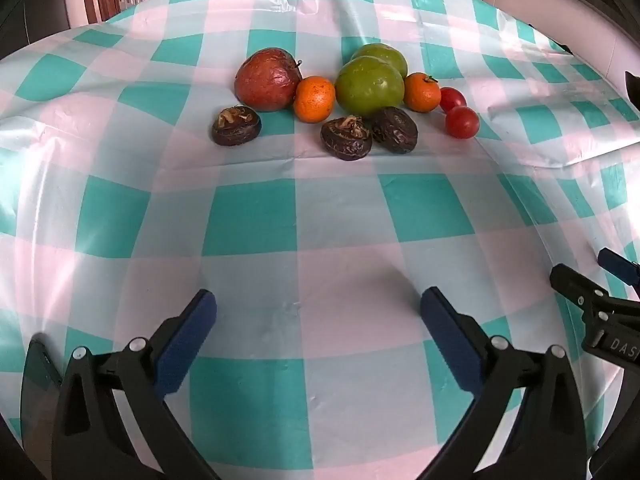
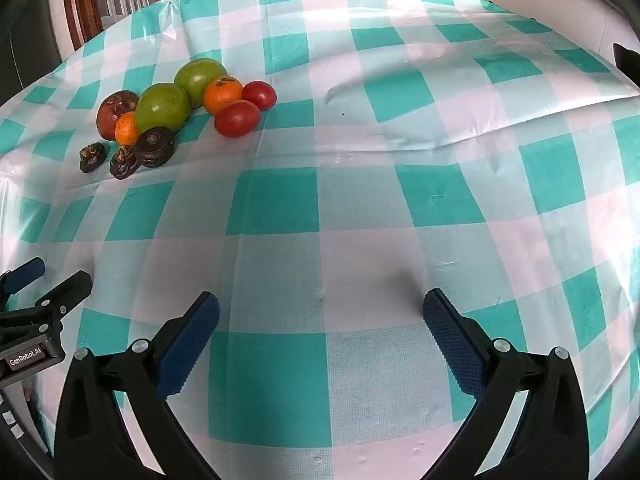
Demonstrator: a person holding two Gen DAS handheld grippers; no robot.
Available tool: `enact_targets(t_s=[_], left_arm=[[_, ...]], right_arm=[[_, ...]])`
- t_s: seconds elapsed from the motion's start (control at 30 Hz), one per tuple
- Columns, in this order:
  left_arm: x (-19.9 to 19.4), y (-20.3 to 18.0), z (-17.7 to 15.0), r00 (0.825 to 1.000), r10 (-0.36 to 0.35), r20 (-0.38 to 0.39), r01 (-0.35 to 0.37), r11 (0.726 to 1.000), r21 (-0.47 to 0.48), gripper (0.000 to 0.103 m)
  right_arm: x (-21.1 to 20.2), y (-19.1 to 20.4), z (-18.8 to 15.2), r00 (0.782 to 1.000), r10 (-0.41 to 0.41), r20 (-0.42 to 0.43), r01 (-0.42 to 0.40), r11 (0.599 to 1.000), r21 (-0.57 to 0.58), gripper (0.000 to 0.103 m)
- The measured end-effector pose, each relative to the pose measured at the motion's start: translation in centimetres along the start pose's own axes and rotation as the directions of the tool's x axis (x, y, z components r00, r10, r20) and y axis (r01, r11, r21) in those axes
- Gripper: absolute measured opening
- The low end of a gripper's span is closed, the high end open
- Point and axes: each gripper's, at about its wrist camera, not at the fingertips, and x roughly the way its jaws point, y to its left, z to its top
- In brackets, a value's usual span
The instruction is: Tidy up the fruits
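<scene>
Fruits [image 1: 360,96] clustered upper centre of left view, on desk [image 1: 320,220]. Left gripper [image 1: 319,312] and right gripper [image 2: 321,314] both spread, empty, well short. Approach low, take outlying tomato [image 2: 237,118] first, squeeze gently.

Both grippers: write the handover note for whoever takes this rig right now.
Left gripper: open, empty, above bare checked tablecloth, short of the fruit.
Right gripper: open, empty, also above bare cloth, with the fruit far off to its left.
Fruit sits in one mixed cluster: red apple, two green fruits, two oranges, two red tomatoes, three dark wrinkled fruits.
Done: nothing sorted that shows; no fruit held.
Left: all of it. No bowl or tray is in view.
</scene>
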Motion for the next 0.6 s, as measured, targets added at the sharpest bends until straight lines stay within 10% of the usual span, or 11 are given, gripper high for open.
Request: enact_targets(t_s=[0.6], left_arm=[[-0.01, 0.02, 0.00, 1.000, -0.004, 0.002, 0.004, 1.000, -0.002, 0.102]], right_arm=[[-0.03, 0.01, 0.03, 1.000, -0.002, 0.002, 0.002, 1.000, -0.001, 0.099]])
